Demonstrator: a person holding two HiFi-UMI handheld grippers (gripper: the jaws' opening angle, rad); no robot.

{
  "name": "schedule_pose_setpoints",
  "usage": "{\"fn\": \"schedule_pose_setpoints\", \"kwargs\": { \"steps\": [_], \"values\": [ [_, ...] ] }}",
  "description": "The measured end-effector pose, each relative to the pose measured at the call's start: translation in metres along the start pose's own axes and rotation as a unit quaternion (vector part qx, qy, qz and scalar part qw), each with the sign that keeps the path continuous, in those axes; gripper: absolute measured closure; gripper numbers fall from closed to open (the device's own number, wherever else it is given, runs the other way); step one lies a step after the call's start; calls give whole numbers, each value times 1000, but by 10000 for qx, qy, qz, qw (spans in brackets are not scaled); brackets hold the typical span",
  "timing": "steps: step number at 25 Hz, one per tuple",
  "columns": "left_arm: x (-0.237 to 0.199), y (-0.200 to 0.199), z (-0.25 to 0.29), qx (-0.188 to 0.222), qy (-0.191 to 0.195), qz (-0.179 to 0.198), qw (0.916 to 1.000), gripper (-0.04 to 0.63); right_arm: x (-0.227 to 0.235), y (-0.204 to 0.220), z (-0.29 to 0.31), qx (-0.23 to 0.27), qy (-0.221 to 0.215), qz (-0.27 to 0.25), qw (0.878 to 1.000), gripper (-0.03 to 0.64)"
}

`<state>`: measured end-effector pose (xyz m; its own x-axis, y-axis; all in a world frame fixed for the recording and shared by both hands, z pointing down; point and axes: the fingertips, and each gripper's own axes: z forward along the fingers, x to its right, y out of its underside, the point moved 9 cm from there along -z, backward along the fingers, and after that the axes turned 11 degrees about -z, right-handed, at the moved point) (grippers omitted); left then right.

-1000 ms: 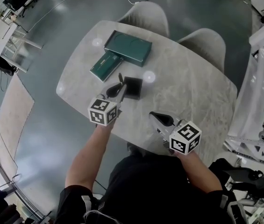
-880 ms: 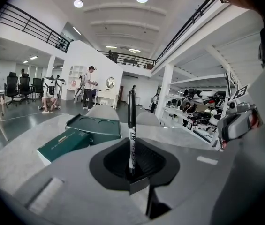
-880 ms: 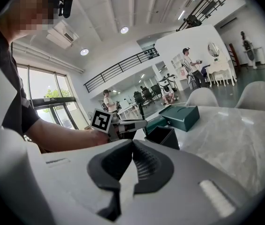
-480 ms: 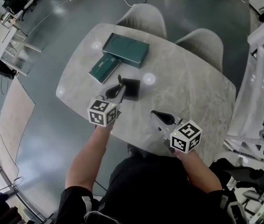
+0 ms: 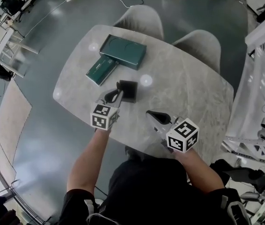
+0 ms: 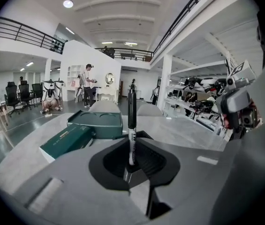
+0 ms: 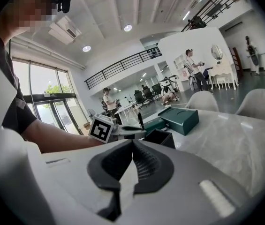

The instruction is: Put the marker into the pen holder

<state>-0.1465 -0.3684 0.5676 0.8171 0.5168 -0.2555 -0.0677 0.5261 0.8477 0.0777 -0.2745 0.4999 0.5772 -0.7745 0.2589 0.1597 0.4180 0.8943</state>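
Fingers [image 6: 108, 161] of the left gripper [image 6: 131, 167] clamp an upright black marker [image 6: 132, 118] just beside the black square pen holder [image 5: 128, 90] on the grey stone-patterned table [image 5: 188, 93]. The right gripper [image 7: 131, 149] jaws meet, empty.

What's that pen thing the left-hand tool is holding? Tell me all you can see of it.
It is a slim black marker, plastic by its look, with a white printed band on its lower barrel; the print is too small to read. It stands upright, its lower end clamped between the jaws of the left gripper, its top end free. Nothing else seems to touch it. It hangs over the grey table, close beside the black square pen holder, not yet in it.
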Motion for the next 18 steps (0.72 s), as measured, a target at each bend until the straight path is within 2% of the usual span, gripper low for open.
{"fn": "schedule_pose_setpoints", "kwargs": {
  "steps": [3, 8, 11, 18],
  "values": [
    [-3, 4, -3, -140, -11, 89, 9999, 545, -2, 8, 0, -87, -15, 96, 9999, 614],
    [-6, 10, -2, -560, 8, -92, 9984, 543, -9, 11, -1, -124, -70, 106, 9998, 614],
    [-7, 12, -4, -593, 41, -176, 9981, 541, -11, 12, -3, -121, -55, 131, 9998, 614],
    [-7, 11, -4, -706, 15, -57, 9975, 532, -12, 18, -9, -159, -5, 188, 9997, 614]
  ]
}}
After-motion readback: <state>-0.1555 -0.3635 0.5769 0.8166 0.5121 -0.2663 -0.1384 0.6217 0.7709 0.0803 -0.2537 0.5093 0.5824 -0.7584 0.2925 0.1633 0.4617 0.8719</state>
